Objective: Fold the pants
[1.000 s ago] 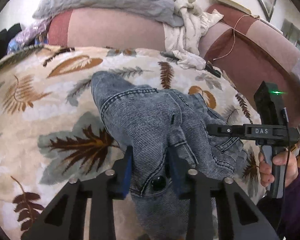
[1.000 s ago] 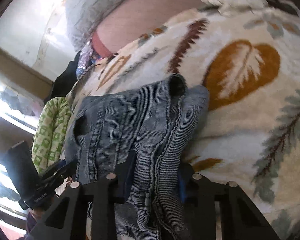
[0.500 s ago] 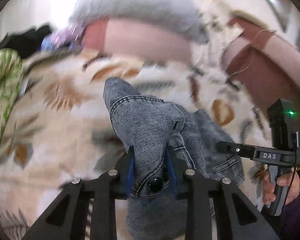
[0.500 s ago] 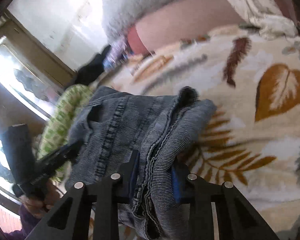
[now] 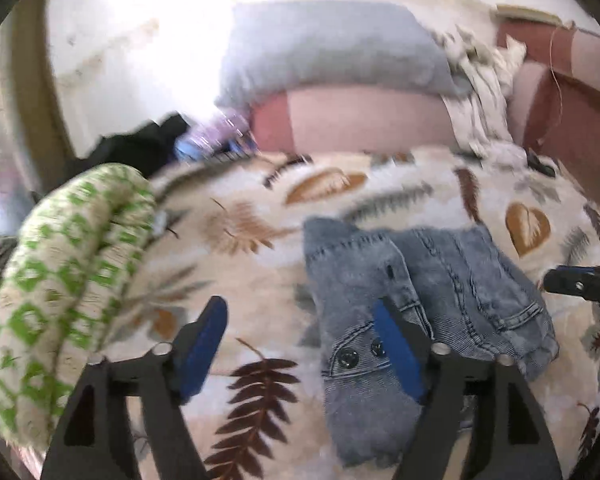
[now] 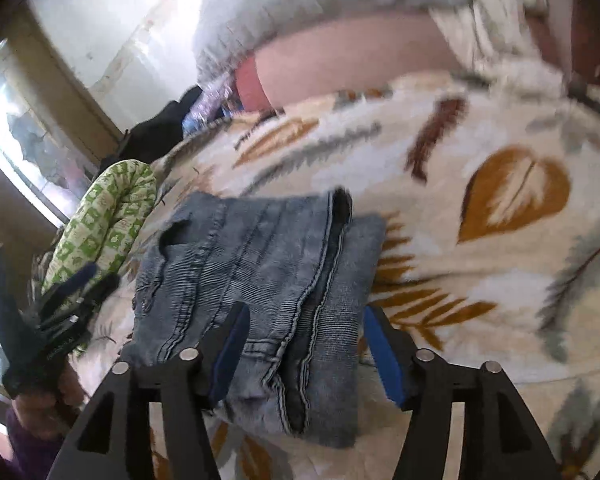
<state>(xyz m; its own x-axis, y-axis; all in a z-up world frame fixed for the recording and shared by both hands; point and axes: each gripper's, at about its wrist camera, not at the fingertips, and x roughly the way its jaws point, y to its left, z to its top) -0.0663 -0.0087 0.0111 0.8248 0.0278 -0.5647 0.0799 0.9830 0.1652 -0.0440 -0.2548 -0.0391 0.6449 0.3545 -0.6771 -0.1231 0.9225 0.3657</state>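
A: Where are the jeans (image 5: 416, 304)?

B: Folded into a compact bundle on the leaf-print blanket (image 5: 252, 248), near its middle. In the right wrist view the jeans (image 6: 260, 280) lie with their stacked edges facing the camera.

A: How does the left gripper (image 5: 300, 344) stand?

B: It points down at a slant toward the bed. Its jaws are opening, the blue pads wide apart. One pad (image 5: 396, 356) shows in front of the jeans near the two dark buttons; whether it touches the cloth I cannot tell. The other is over bare blanket. Nothing is pinched.

A: And the right gripper (image 6: 304, 354)?

B: Also tilted down, and its jaws are opening too. The near end of the bundle lies between the pads, but they are not pressing it; there is a gap on the right side.

A: Can you see the hands?

B: Only a little. In the right wrist view a hand (image 6: 44, 396) grips the left gripper's handle at the lower left, blurred.

A: Anything beside the jeans?

B: A green-and-white rolled quilt (image 5: 64, 280) on the left, and a grey pillow (image 5: 332, 52) at the back.
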